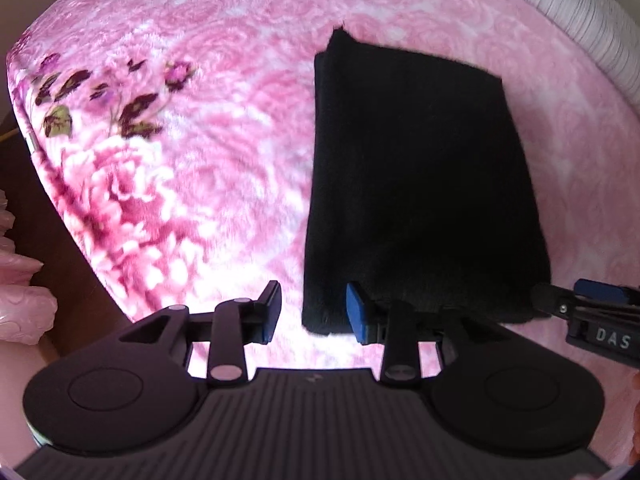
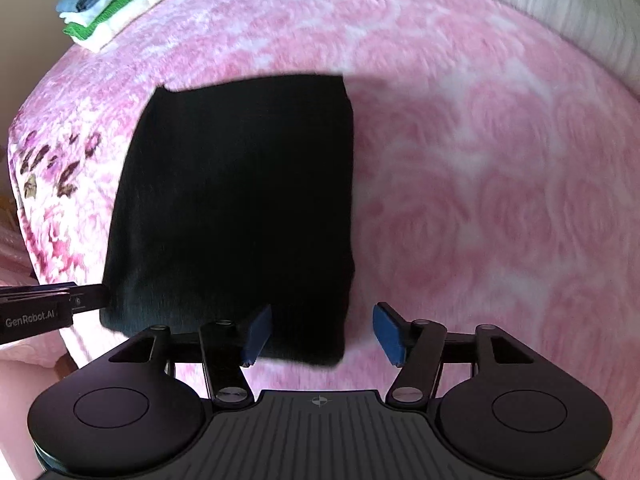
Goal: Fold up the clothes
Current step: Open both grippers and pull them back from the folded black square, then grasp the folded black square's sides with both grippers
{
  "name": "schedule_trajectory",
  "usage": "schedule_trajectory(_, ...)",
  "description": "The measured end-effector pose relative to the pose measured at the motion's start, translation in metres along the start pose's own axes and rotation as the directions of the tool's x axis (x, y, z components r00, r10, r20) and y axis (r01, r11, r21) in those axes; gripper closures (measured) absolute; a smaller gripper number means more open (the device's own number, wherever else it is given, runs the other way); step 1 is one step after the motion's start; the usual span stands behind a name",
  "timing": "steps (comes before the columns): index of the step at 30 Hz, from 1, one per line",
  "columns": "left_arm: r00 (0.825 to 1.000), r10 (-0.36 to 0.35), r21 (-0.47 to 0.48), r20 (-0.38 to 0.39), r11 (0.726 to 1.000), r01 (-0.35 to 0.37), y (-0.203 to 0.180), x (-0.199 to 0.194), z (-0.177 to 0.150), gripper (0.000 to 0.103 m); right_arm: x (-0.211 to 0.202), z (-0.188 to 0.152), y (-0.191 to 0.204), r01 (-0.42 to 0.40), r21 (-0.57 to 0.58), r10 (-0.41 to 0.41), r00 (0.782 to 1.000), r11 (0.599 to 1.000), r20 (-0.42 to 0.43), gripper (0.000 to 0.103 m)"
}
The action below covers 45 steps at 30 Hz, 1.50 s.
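Before you, the folded garment [image 2: 236,208] lies flat on the bed blanket [image 2: 480,184]. Your left hand-held gripper [image 1: 314,314] sits at its near left corner, your right hand-held gripper [image 2: 320,334] at its near right corner. A stack of folded clothes [image 2: 116,0] rests far behind, to the left.

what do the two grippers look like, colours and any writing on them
Both are matte black plastic. The left gripper and the right gripper each have two fingers with blue pads, jointed link arms with silver pivot pins, round discs at each side and a ribbed centre plate. One side reads "GenRobot.AI", the other shows "DAS". No cables or sleeves show.
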<state>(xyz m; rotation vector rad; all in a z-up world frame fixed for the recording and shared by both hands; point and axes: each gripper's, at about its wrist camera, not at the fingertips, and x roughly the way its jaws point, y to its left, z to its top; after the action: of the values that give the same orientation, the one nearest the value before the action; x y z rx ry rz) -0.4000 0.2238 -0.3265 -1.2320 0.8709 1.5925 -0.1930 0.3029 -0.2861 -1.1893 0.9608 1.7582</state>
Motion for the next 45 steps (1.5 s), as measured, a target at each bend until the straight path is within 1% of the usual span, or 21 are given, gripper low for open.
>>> schedule_trajectory(3, 1.000, 0.004, -0.002, -0.024, 1.000, -0.004, -0.001, 0.004, -0.010, 0.071, 0.000, -0.011, -0.003, -0.008, 0.009, 0.008, 1.000, 1.000, -0.012, 0.041)
schedule_trajectory(8, 0.998, 0.005, 0.001, -0.065, 1.000, -0.005, -0.002, 0.011, -0.025, 0.071, 0.004, -0.025, -0.006, 0.008, 0.003, -0.008, 0.998, 1.000, -0.061, 0.040)
schedule_trajectory(14, 0.997, 0.007, 0.009, -0.082, 1.000, -0.007, -0.005, 0.013, -0.031, 0.070, 0.005, -0.030, -0.001, 0.006, -0.015, -0.007, 0.996, 1.000, -0.085, 0.040)
schedule_trajectory(20, 0.997, 0.008, 0.011, -0.078, 1.000, -0.007, -0.004, 0.013, -0.026, 0.069, 0.007, -0.032, 0.001, 0.001, -0.020, -0.002, 0.996, 1.000, -0.094, 0.040)
schedule_trajectory(29, 0.996, 0.007, 0.019, -0.088, 1.000, -0.005, 0.002, 0.018, -0.021, 0.068, 0.016, -0.028, -0.008, 0.031, -0.009, -0.032, 0.992, 0.999, -0.123, 0.040)
schedule_trajectory(32, 0.998, -0.011, 0.002, -0.063, 1.000, 0.011, 0.017, 0.016, -0.018, 0.068, 0.020, -0.026, -0.016, 0.081, -0.030, -0.085, 0.986, 0.996, -0.146, 0.040)
schedule_trajectory(33, 0.999, -0.031, -0.022, -0.041, 0.999, 0.031, 0.026, 0.014, -0.015, 0.068, 0.020, -0.024, -0.022, 0.098, -0.029, -0.101, 0.985, 0.995, -0.140, 0.040)
schedule_trajectory(34, 0.998, -0.066, -0.057, -0.015, 0.996, 0.065, 0.037, 0.012, -0.011, 0.067, 0.019, -0.021, -0.030, 0.113, -0.020, -0.114, 0.985, 0.993, -0.129, 0.040)
schedule_trajectory(36, 0.987, -0.155, -0.150, 0.050, 0.975, 0.161, 0.063, 0.009, -0.003, 0.066, 0.014, -0.014, -0.049, 0.127, 0.024, -0.124, 0.988, 0.992, -0.091, 0.040)
schedule_trajectory(37, 0.976, -0.200, -0.196, 0.082, 0.957, 0.213, 0.075, 0.008, 0.002, 0.065, 0.011, -0.009, -0.059, 0.100, 0.063, -0.096, 0.993, 0.993, -0.064, 0.040)
schedule_trajectory(39, 0.945, -0.296, -0.274, 0.137, 0.906, 0.323, 0.095, 0.013, 0.014, 0.060, 0.005, 0.001, -0.079, 0.027, 0.144, -0.026, 1.000, 0.989, -0.004, 0.040)
schedule_trajectory(40, 0.927, -0.339, -0.304, 0.162, 0.876, 0.374, 0.102, 0.017, 0.020, 0.059, 0.004, 0.006, -0.087, -0.034, 0.188, 0.028, 0.999, 0.982, 0.032, 0.040)
schedule_trajectory(41, 0.907, -0.378, -0.326, 0.184, 0.847, 0.419, 0.107, 0.023, 0.026, 0.058, 0.004, 0.011, -0.094, -0.104, 0.234, 0.090, 0.994, 0.967, 0.069, 0.040)
schedule_trajectory(43, 0.869, -0.450, -0.353, 0.206, 0.794, 0.495, 0.115, 0.040, 0.036, 0.055, 0.013, 0.021, -0.106, -0.234, 0.327, 0.208, 0.971, 0.916, 0.113, 0.040)
schedule_trajectory(44, 0.853, -0.480, -0.361, 0.207, 0.773, 0.522, 0.117, 0.049, 0.041, 0.055, 0.019, 0.025, -0.110, -0.286, 0.364, 0.257, 0.958, 0.886, 0.127, 0.040)
schedule_trajectory(45, 0.841, -0.502, -0.368, 0.202, 0.757, 0.540, 0.118, 0.059, 0.045, 0.055, 0.029, 0.029, -0.113, -0.338, 0.400, 0.309, 0.941, 0.852, 0.136, 0.040)
